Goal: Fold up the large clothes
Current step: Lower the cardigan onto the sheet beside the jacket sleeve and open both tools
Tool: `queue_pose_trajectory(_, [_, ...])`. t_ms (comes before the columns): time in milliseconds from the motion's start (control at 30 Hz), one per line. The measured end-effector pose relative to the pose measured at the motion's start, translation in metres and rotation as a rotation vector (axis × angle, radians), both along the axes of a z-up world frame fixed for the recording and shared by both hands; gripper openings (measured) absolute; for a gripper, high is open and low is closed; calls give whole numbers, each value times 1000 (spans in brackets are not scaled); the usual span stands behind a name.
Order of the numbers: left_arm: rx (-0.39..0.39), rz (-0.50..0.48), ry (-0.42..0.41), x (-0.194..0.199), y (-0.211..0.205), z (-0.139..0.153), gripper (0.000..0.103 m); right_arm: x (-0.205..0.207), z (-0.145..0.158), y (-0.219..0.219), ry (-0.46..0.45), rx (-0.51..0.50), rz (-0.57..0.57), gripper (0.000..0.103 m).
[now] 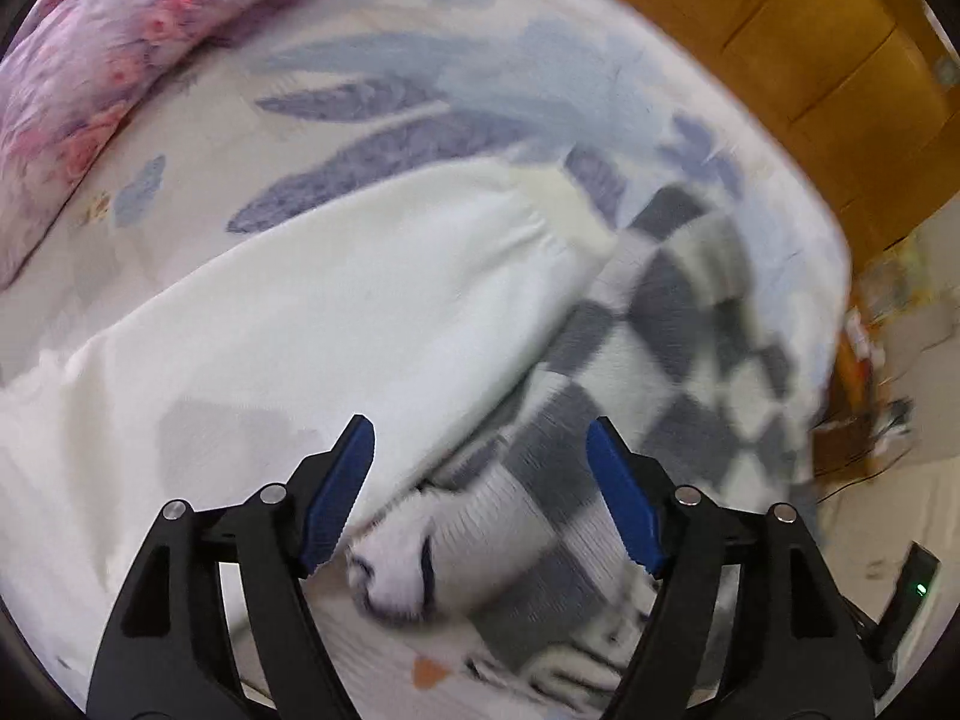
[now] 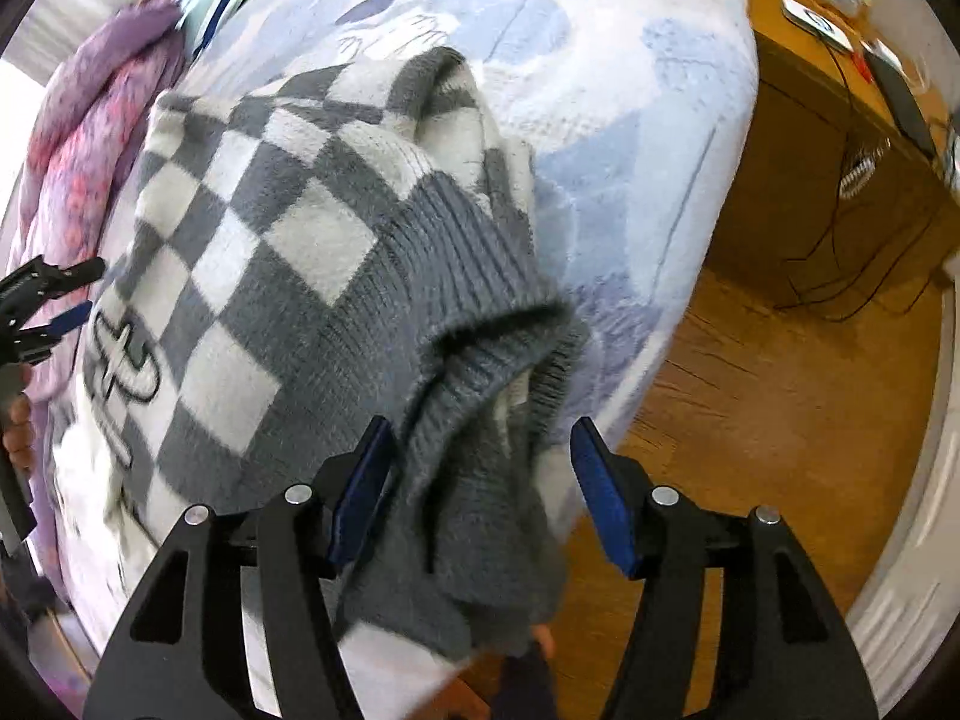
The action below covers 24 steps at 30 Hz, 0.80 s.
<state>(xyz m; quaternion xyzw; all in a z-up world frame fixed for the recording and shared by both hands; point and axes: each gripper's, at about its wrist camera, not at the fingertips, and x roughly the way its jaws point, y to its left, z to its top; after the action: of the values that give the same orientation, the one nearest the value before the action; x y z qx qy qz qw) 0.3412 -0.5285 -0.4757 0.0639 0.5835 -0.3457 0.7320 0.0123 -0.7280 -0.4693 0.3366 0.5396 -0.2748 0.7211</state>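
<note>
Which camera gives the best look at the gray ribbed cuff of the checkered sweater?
The right wrist view. The gray ribbed cuff fills the center, sharp, hanging over the bed edge between the right gripper's open jaws. The left wrist view shows the checkered sweater blurred, with only a white ribbed edge; the gray cuff isn't clearly visible.

Grey-and-white checked sweater point(image 2: 252, 252) on a pale sheet point(image 2: 630, 90) with blue leaves.

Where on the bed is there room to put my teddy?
Bare bedsheet lies between the pink quilt and the white garment. More shows beyond the checkered sweater, toward the far edge. The near edge by both tongs is crowded with clothes.
</note>
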Motion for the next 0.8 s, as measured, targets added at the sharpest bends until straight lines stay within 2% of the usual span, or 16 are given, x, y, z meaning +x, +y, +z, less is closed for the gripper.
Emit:
queue_pose_trajectory(33, [-21, 12, -17, -8, 7, 9, 74, 3, 9, 1, -5, -19, 23, 50])
queue_pose_trajectory(67, [-47, 0, -28, -15, 10, 17, 74, 5, 18, 7, -7, -44, 57, 41])
queue_pose_trajectory(133, [-68, -11, -46, -35, 11, 22, 74, 12, 37, 19, -42, -86, 126, 31])
queue_pose_trajectory(167, [-74, -10, -28, -37, 9, 18, 74, 17, 39, 22, -68, -73, 160, 24])
queue_pose_trajectory(200, [-80, -17, 31, -42, 5, 5, 74, 31, 37, 22, -83, -53, 198, 21])
queue_pose_trajectory(267, [-24, 1, 51, -45, -6, -15, 74, 52, 16, 24, -70, -11, 291, 15])
queue_pose_trajectory(333, [24, 5, -2, -47, -8, -27, 74, 66, -13, 26, 49, -60, 355, 12])
queue_pose_trajectory(367, [21, 22, 0, -43, -8, -32, 74, 66, -30, 20, 102, -77, 367, 0])
queue_pose_trajectory(467, [-15, 61, 49, -30, -6, -40, 74, 60, -55, -1, 86, -10, 339, 0])
queue_pose_trajectory(600, [-8, 67, 61, -20, -8, -50, 75, 68, -50, -3, 124, 2, 336, 0])
queue_pose_trajectory(700, [-49, 95, 64, -21, -3, -40, 75, 91, -13, 1, 95, -48, 349, 3])
queue_pose_trajectory(800, [-88, 123, 5, -35, 8, -22, 76, 143, 24, 4, -53, -34, 387, 5])
